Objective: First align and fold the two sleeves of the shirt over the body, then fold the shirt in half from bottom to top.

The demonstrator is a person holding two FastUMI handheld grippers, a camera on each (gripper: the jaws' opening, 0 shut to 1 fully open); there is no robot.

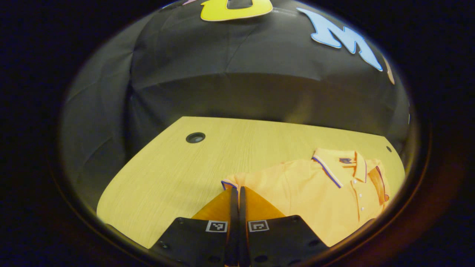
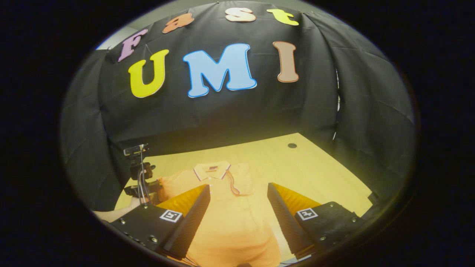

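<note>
Left gripper view riding low, close over pale wooden table (image 1: 167, 174), facing booth wall. Right gripper view looking from higher, farther back. Both sharing orange short-sleeved polo shirt (image 1: 315, 193) (image 2: 230, 207).

A pale wood-grain counter (image 1: 167, 174) carries an orange polo shirt (image 1: 311, 193), spread flat with its striped collar (image 1: 330, 163) toward the far edge. A round cable hole (image 1: 195, 137) is set near one far corner, well apart from the shirt.
</note>
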